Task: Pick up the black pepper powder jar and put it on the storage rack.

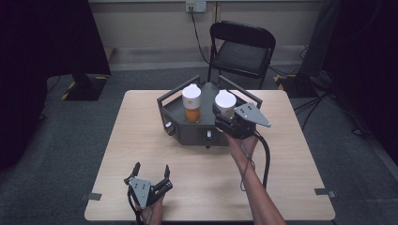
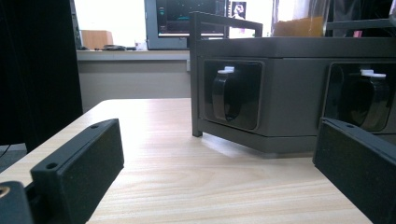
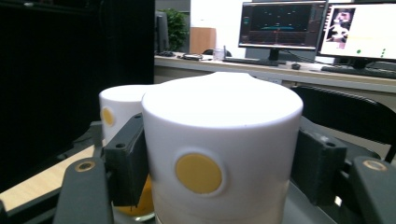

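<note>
A dark grey base unit (image 1: 187,132) with a handle frame stands at the table's far middle. Its two front knobs (image 2: 225,95) face my left gripper. On it stands a clear container with orange contents (image 1: 192,114) under a white cap (image 1: 192,93). Right of that, my right gripper (image 1: 224,111) is shut on a second white cap (image 3: 219,121) with a yellow dot (image 3: 198,173), one pad on each side. What lies under this cap is hidden. My left gripper (image 1: 151,167) rests low near the front left edge, open with nothing between its fingers (image 2: 79,172).
A black folding chair (image 1: 241,51) stands just behind the wooden table (image 1: 291,187). The base's handle bars (image 1: 171,96) rise around the containers. Dark curtains hang at both sides, and cables lie on the floor at the right.
</note>
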`<act>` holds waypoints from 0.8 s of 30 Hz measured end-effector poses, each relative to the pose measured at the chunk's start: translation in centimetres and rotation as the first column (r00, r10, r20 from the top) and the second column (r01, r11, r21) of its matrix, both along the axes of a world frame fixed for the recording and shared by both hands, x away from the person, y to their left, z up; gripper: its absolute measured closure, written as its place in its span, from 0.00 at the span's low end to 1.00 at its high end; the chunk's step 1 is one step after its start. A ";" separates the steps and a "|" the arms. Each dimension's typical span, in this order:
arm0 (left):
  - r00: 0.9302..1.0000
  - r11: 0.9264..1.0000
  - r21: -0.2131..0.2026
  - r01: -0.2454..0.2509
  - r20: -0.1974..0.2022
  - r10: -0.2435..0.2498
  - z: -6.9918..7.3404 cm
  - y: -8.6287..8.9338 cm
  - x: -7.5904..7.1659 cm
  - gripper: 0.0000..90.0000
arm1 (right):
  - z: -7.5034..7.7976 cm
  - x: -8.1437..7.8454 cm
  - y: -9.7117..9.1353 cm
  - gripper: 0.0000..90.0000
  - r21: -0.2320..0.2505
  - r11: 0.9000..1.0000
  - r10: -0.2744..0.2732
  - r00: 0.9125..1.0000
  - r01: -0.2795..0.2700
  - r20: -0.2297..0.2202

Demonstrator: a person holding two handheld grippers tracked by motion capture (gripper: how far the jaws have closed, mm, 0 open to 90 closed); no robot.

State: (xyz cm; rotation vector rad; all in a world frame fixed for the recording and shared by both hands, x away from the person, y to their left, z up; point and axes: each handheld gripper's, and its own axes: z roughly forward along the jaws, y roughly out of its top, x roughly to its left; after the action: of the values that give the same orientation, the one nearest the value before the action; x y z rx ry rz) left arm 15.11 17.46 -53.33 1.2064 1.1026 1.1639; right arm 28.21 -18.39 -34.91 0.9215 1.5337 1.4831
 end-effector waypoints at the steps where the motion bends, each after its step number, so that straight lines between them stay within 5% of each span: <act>1: 1.000 1.000 0.001 0.000 -0.001 0.000 0.0 0.0 0.0 0.01 | 0.0 0.2 0.0 0.33 0.007 1.000 0.002 1.000 -0.002 -0.002; 24: 1.000 1.000 0.002 -0.008 -0.002 0.008 0.0 -0.1 0.0 0.01 | 0.6 4.0 1.7 0.34 0.015 0.999 -0.039 0.999 0.039 -0.030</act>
State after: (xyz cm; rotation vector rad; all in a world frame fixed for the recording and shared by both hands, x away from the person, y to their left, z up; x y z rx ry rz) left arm 15.11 17.31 -53.29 1.2062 1.1091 1.1707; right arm 32.23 -16.70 -34.28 0.9814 1.5193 1.4612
